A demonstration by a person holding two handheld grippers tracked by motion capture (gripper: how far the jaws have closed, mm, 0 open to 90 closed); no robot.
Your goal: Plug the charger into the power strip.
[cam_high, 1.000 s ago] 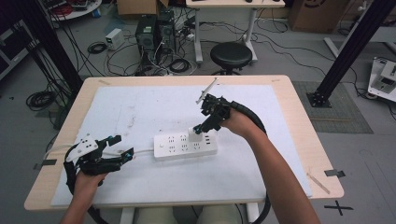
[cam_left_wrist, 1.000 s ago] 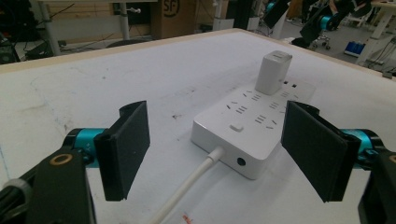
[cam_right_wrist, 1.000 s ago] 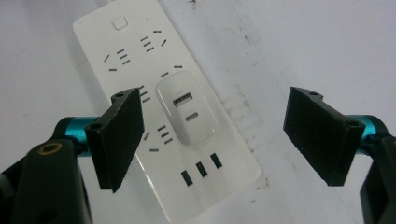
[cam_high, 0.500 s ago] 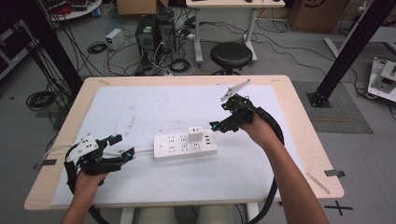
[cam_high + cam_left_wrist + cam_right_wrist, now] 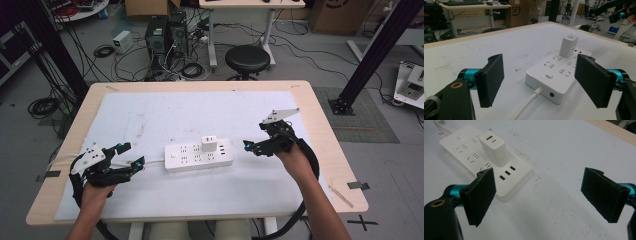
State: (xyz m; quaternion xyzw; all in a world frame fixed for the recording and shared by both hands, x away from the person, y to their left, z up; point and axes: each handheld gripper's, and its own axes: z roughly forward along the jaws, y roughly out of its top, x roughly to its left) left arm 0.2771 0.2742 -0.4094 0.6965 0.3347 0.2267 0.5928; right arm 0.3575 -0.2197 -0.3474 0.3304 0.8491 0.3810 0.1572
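The right tool [image 5: 248, 146], whose jaws have just been opening, stands released and empty just right of the power strip [image 5: 198, 156]. The left tool [image 5: 131, 156] gapes empty by the strip's cord end. The strip, bearing a white charger [image 5: 209, 143], lies mid-counter [image 5: 150, 90] on a white mat [image 5: 200, 110]; a stool [image 5: 246, 58] stands beyond.

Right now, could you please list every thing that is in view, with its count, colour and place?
power strip: one, white, middle of the table, cable toward the left gripper
USB charger: one, white, plugged upright into the strip
mat: one, white, covering the table top
table: one, light wood
stool: one, black, on the floor beyond the table
left gripper: one, black, open, left of the strip
right gripper: one, black, open, right of the strip
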